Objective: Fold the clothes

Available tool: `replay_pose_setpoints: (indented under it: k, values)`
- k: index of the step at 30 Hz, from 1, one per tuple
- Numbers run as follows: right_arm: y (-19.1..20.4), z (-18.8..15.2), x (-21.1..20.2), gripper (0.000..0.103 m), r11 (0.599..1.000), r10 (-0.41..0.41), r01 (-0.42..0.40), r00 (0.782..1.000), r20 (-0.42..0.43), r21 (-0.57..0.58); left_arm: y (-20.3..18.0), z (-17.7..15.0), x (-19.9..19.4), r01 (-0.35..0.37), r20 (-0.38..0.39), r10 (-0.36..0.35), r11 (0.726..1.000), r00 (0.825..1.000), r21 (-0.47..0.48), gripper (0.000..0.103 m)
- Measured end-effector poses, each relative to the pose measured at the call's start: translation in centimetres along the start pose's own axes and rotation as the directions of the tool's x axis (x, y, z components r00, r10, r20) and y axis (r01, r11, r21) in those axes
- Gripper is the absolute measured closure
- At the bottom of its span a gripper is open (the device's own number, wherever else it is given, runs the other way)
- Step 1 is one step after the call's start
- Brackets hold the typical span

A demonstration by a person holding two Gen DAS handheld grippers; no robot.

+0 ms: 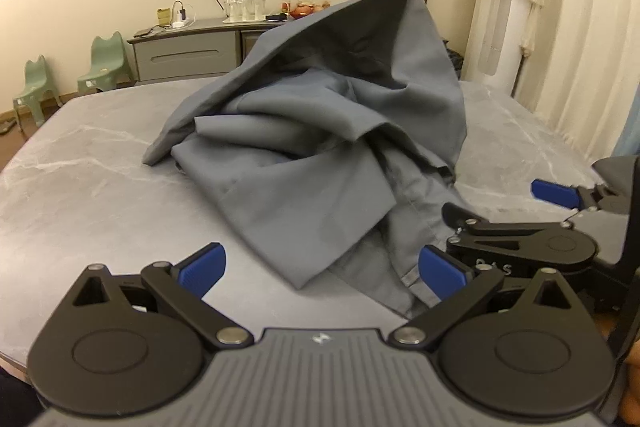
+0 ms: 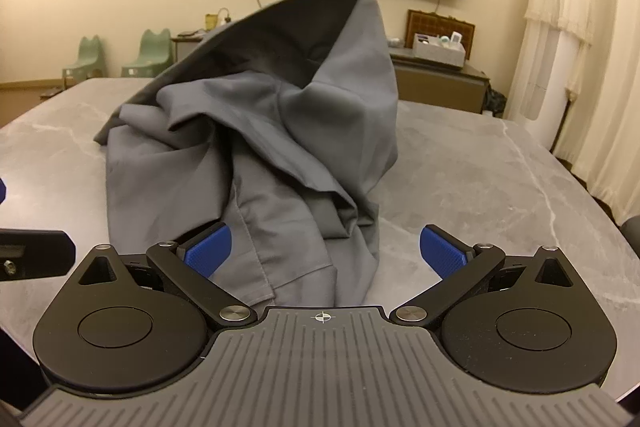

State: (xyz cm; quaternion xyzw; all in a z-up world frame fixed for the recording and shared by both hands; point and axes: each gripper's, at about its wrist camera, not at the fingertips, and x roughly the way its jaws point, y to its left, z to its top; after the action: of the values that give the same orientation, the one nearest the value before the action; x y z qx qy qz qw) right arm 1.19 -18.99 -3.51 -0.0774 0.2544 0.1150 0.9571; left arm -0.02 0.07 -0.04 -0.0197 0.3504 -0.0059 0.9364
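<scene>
A grey garment (image 1: 320, 131) lies crumpled in a tall heap on the grey marble table (image 1: 80, 187). It also shows in the right wrist view (image 2: 264, 131). My left gripper (image 1: 322, 269) is open and empty, its blue pads (image 1: 202, 269) apart just before the garment's near hem. My right gripper (image 2: 326, 253) is open and empty, with the garment's near edge lying between its pads (image 2: 442, 251). The right gripper also shows at the right of the left wrist view (image 1: 520, 211).
A grey sideboard (image 1: 188, 51) with glasses and small items stands against the far wall. Two green child chairs (image 1: 108, 61) stand to the left of it. White curtains (image 1: 580, 27) hang at the right. The table edge runs close below both grippers.
</scene>
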Motion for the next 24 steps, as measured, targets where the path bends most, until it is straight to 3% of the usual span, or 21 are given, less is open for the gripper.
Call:
replay_pose_setpoints:
  k: [7,11,24]
  values:
    - [0.4,-0.2,-0.3,0.001,1.0,-0.006,0.006,1.0,0.008,-0.007,0.3,-1.1,-0.8,-0.061,0.064,0.058,0.997,0.996,0.042,0.0]
    - [0.9,-0.2,-0.7,0.001,1.0,-0.006,0.006,1.0,0.008,-0.011,-0.2,-0.7,-0.4,-0.09,0.017,0.089,0.995,0.996,0.052,0.0]
    - [1.4,-0.5,-0.9,0.001,0.999,0.024,-0.024,1.0,-0.009,-0.027,-0.4,-1.1,-0.5,-0.105,0.009,0.105,0.993,0.994,0.062,0.0]
